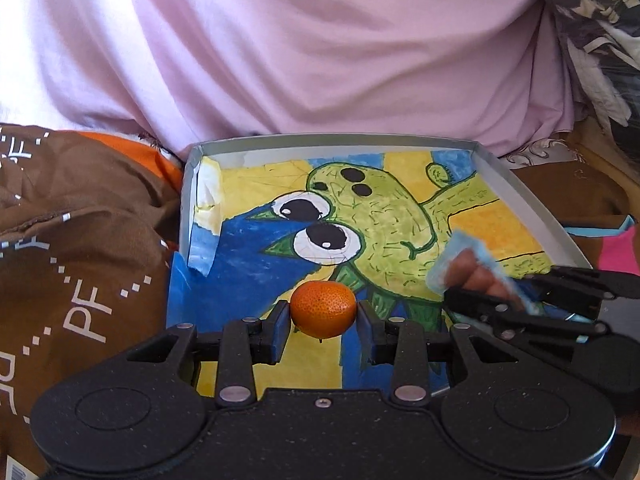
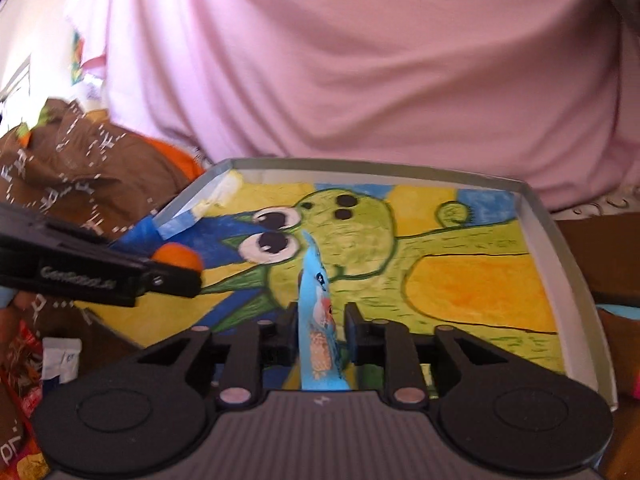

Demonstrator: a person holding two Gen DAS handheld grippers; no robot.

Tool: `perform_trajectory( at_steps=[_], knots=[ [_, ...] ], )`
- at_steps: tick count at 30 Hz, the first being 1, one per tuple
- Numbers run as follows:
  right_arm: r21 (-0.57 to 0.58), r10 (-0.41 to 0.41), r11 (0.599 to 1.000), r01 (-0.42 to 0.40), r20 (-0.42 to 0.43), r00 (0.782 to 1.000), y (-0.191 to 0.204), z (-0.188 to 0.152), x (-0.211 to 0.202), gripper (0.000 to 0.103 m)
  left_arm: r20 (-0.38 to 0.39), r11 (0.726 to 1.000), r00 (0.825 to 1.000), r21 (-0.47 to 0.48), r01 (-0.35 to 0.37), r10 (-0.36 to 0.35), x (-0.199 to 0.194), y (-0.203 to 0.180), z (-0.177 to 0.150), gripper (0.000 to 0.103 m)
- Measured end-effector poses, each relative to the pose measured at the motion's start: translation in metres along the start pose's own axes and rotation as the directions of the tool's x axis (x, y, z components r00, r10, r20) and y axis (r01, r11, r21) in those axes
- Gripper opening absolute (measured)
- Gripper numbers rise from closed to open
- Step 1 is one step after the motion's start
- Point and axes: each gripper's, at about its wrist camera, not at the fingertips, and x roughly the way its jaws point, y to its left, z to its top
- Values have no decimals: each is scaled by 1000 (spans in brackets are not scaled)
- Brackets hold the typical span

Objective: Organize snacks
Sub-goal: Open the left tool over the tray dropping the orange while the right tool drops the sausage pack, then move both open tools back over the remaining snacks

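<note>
Two handheld black grippers hover over a shallow grey tray [image 1: 532, 204] whose floor is lined with a bright painted picture of a green, big-eyed cartoon creature on yellow and blue.

Left gripper [image 1: 323, 314]: its two fingers are closed against the sides of a small orange mandarin [image 1: 323, 309], held just above the tray's near edge. In the right wrist view the same fruit shows as an orange blur at the tip of that gripper, at the tray's left side.

Right gripper [image 2: 320, 326]: its fingers pinch a light blue snack packet [image 2: 318, 320], which stands upright and edge-on between them, over the tray's near right part.

Behind the tray lies pale pink fabric [image 1: 320, 48]. Brown cloth printed with white "PF" letters [image 1: 76, 248] sits to the left.
</note>
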Motion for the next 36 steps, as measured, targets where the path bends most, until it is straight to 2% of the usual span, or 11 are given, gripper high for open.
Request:
perform_trajectory(
  at_steps=[1, 5, 7, 10, 11, 14, 18, 26, 32, 36],
  knots=[
    [8, -8, 1000, 8, 4, 1000, -4, 0, -1, 42, 4, 1000, 1000, -4, -4, 4, 0, 1, 0, 39],
    [45, -57, 997, 56, 20, 998, -20, 1, -6, 77, 0, 999, 1000, -30, -21, 21, 2, 3, 1, 56],
    [57, -75, 996, 73, 38, 996, -25, 2, -11, 89, 2, 998, 999, -46, -32, 32, 1, 4, 2, 66],
    [64, -115, 992, 111, 74, 991, -29, 6, -21, 97, 18, 997, 999, -68, -41, 42, -5, 5, 3, 79],
    [69, -129, 990, 123, 86, 988, -29, 7, -25, 99, 25, 996, 999, -76, -44, 46, -8, 6, 3, 84],
    [93, -169, 983, 158, 135, 976, -28, 9, -41, 103, 55, 992, 997, -113, -51, 57, -19, 7, 4, 88],
    [121, -212, 974, 190, 208, 955, -20, 11, -69, 103, 114, 987, 990, -148, -60, 77, -40, 5, 1, 98],
    [197, -248, 961, 195, 294, 923, 7, 0, -126, 103, 214, 990, 974, -135, -40, 69, -90, -4, -12, 101],
    [230, -259, 954, 193, 304, 917, 26, -18, -163, 103, 240, 989, 970, -149, -10, 46, -128, -6, -40, 102],
    [186, -245, 962, 200, 261, 934, 45, -26, -180, 103, 240, 990, 970, -142, 6, 29, -148, -6, -64, 102]
  ],
)
